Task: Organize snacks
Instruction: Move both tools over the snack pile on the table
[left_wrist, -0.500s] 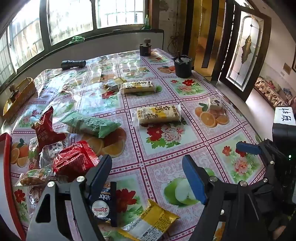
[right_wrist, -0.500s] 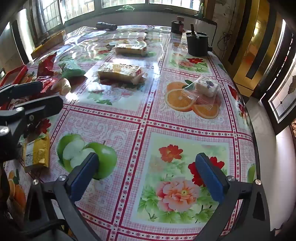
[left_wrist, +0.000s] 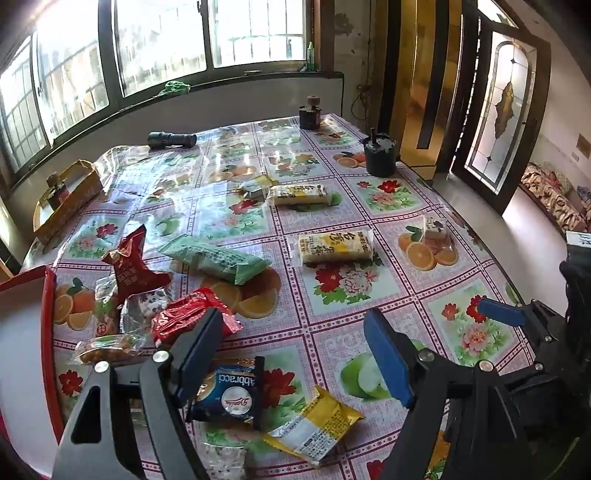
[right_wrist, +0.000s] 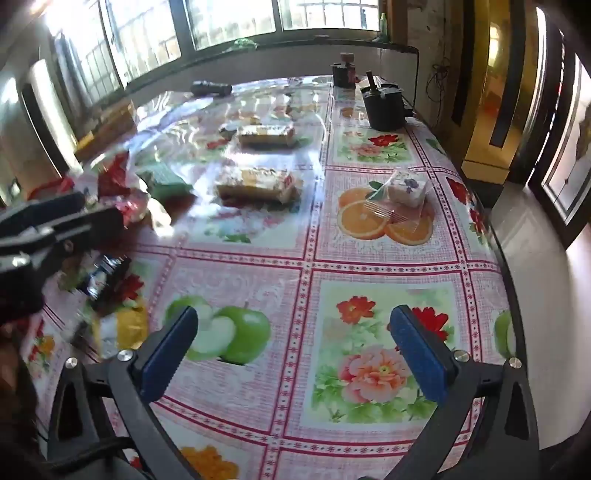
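Snack packs lie scattered on a floral tablecloth. In the left wrist view I see a blue Abbracci bag (left_wrist: 231, 391), a yellow-white pack (left_wrist: 314, 424), red bags (left_wrist: 192, 317), a green pack (left_wrist: 218, 258), two yellow rice-cracker packs (left_wrist: 334, 245) (left_wrist: 299, 194) and a clear-wrapped cake (left_wrist: 436, 230). My left gripper (left_wrist: 295, 358) is open and empty above the near snacks. My right gripper (right_wrist: 295, 347) is open and empty over bare cloth, with the cake (right_wrist: 406, 190) ahead and the cracker pack (right_wrist: 258, 182) to its left.
A red tray (left_wrist: 46, 332) sits at the left edge, a yellow box (left_wrist: 66, 199) beyond it. A black torch (left_wrist: 171, 139) and two dark jars (left_wrist: 380, 158) (left_wrist: 309, 114) stand at the far side. The table's right edge (right_wrist: 498, 251) drops to the floor.
Both grippers have risen and tilted up a little, so more of the window and far table shows. Both stay open. No snack has moved.
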